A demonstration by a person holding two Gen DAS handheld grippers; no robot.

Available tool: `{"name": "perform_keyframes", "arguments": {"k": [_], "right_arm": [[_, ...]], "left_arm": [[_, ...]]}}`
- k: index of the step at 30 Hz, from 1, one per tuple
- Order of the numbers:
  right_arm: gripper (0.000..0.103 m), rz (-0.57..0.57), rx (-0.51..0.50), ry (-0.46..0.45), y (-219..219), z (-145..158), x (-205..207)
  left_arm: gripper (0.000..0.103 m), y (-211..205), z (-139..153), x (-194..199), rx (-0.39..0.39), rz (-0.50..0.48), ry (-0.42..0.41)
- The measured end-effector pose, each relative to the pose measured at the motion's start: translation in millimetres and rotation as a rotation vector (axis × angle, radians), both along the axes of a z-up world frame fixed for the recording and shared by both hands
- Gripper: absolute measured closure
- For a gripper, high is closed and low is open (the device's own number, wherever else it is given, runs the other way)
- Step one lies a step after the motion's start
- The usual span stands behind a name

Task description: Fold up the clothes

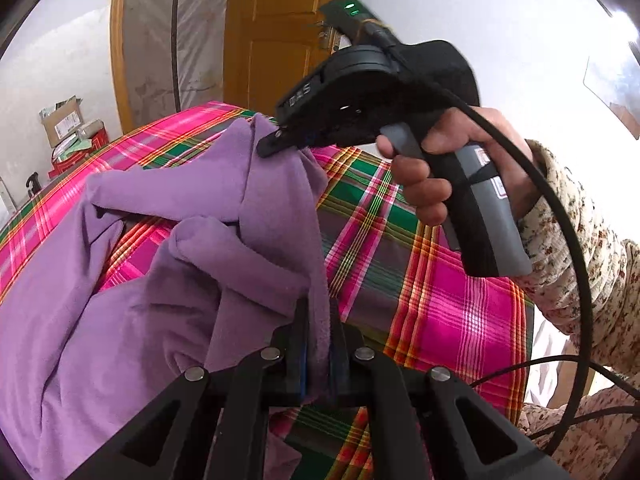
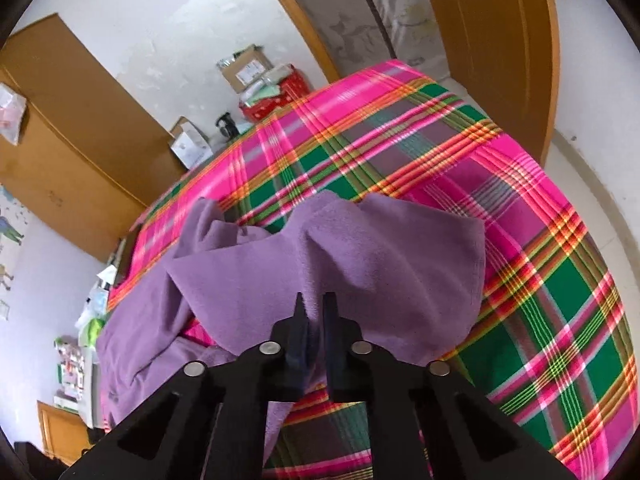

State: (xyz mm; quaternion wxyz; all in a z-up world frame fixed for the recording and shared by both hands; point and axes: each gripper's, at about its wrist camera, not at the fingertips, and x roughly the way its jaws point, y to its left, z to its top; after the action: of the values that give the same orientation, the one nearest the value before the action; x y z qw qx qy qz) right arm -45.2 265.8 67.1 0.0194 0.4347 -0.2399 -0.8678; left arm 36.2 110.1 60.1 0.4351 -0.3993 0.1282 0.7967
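Hanging pinched between both closed jaws, purple garment (image 1: 168, 264) above plaid bedsheet (image 1: 420, 264).

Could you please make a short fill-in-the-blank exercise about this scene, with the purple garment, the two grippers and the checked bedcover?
1. The garment held by both grippers is ____ in colour.
2. The left gripper is shut on a ____ of the garment.
3. The garment lies partly on a checked bedcover of pink, green and ____ stripes.
4. Seen from the left wrist, a ____ grips the handle of the right gripper.

Missing words: purple; fold; orange; hand
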Motion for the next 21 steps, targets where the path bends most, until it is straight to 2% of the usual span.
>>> {"name": "perform_keyframes", "arguments": {"k": [9, 12, 14, 15, 18, 21], "right_arm": [[0.101, -0.088, 0.079, 0.19, 28, 37, 39], [0.1, -0.098, 0.064, 0.196, 39, 40, 45], [0.097, -0.064, 0.006, 0.182, 40, 39, 44], [0.092, -0.044, -0.012, 0.18, 38, 39, 43], [0.069, 0.003, -0.032, 0.184, 27, 38, 37], [0.067, 0.065, -0.007, 0.16, 11, 36, 26]], "left_arm": [[0.096, 6, 7, 3, 0.029, 0.008, -0.012], [0.096, 11, 10, 10, 0.036, -0.009, -0.009], [0.096, 14, 11, 14, 0.039, -0.02, -0.005], [0.096, 15, 12, 16, 0.038, -0.025, -0.003], [0.096, 17, 11, 23, 0.037, -0.025, -0.002], [0.096, 17, 11, 24, 0.04, -0.016, -0.006]]}}
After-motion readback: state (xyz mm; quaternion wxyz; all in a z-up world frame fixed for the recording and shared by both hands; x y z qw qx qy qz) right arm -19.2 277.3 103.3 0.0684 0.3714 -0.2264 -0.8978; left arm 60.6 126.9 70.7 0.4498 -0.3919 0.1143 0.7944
